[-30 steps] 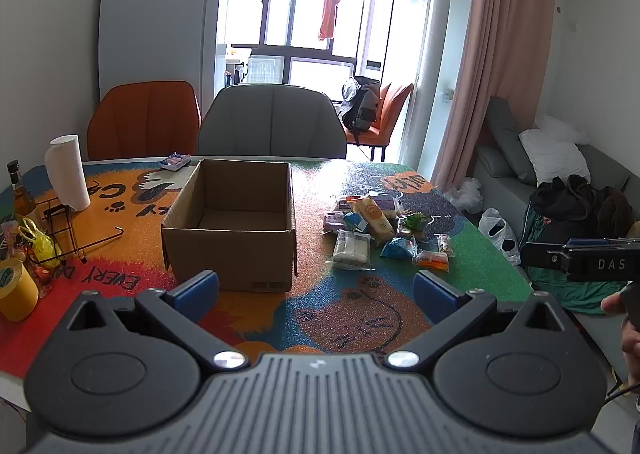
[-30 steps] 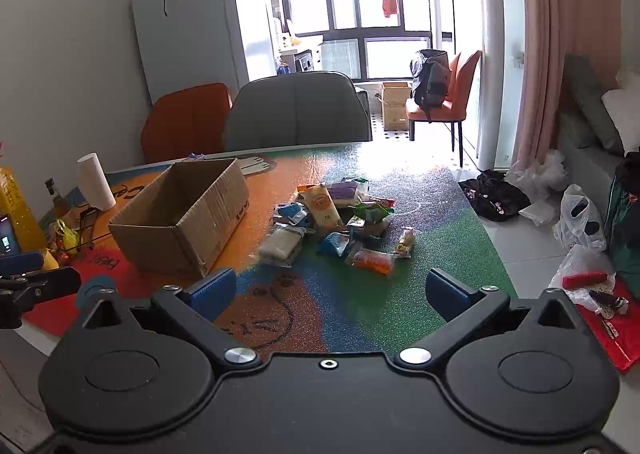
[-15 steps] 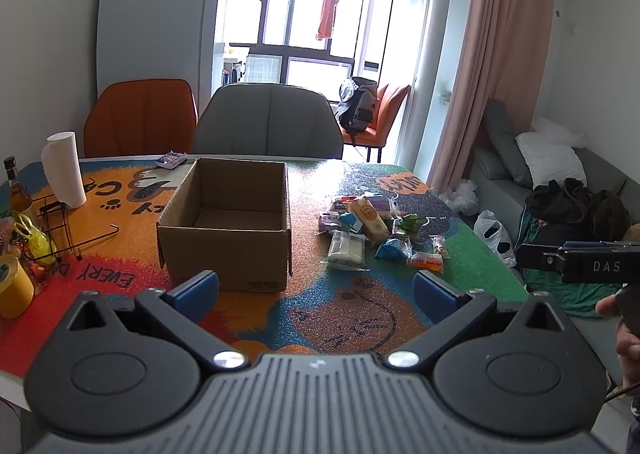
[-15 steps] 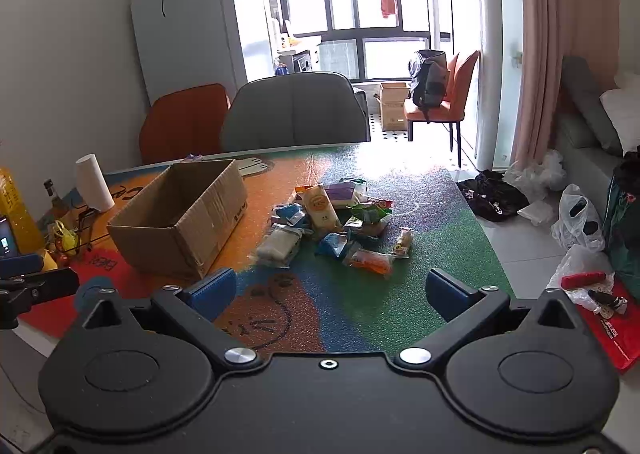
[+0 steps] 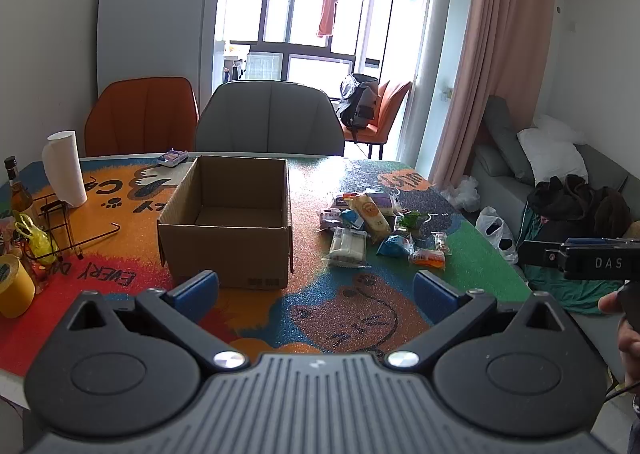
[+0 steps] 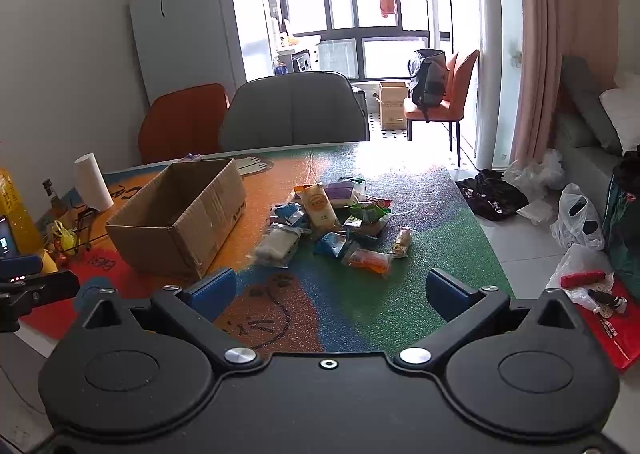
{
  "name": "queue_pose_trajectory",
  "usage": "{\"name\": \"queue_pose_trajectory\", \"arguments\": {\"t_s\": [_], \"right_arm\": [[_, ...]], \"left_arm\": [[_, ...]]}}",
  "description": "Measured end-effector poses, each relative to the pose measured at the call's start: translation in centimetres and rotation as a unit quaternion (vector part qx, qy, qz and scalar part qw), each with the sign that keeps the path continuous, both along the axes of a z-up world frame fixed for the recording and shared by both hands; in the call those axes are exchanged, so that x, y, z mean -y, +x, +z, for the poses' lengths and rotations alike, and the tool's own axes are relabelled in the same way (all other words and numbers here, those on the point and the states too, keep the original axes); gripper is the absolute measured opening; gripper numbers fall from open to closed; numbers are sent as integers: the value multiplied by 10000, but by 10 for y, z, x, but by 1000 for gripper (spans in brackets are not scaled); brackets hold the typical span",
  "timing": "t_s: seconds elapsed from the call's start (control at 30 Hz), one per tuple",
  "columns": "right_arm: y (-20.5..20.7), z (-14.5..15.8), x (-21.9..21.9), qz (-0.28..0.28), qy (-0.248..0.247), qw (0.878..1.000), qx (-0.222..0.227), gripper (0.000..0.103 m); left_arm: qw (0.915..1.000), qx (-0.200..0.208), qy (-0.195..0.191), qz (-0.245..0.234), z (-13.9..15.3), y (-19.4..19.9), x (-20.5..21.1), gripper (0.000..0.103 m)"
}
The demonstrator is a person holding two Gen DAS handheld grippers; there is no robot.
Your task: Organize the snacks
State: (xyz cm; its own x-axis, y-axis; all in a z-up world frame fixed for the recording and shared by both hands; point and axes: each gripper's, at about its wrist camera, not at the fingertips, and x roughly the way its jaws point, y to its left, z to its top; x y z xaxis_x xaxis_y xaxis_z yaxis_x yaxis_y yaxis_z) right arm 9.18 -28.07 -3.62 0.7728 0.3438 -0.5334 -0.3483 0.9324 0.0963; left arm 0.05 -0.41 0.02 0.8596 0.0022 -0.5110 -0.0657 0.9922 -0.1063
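Both grippers, left point(image 5: 316, 292) and right point(image 6: 332, 288), gape empty above the table's point(image 6: 360, 306) near edge.

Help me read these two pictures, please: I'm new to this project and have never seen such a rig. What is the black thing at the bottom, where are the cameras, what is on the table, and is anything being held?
There is no robot arm. A person holds a two-finger tool in each hand, and a fisheye camera on each tool looks forward along its fingers. The black body with blue pads at the bottom of each picture is that tool seen from behind: the left tool in the left wrist view, the right tool in the right wrist view. Both are open and hold nothing.

On the colourful table stands an open cardboard box; what shows of its inside looks empty. To its right lies a loose pile of snacks in small packets. A paper towel roll stands at the far left. None of the snacks is in the box yet.
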Motion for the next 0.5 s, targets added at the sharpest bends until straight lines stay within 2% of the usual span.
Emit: {"name": "queue_pose_trajectory", "arguments": {"t_s": [0.5], "right_arm": [[14,-8,6,-93,89,9998,-136,103]], "left_arm": [[9999,-50,-85,-97,-4,26,4,103]]}}
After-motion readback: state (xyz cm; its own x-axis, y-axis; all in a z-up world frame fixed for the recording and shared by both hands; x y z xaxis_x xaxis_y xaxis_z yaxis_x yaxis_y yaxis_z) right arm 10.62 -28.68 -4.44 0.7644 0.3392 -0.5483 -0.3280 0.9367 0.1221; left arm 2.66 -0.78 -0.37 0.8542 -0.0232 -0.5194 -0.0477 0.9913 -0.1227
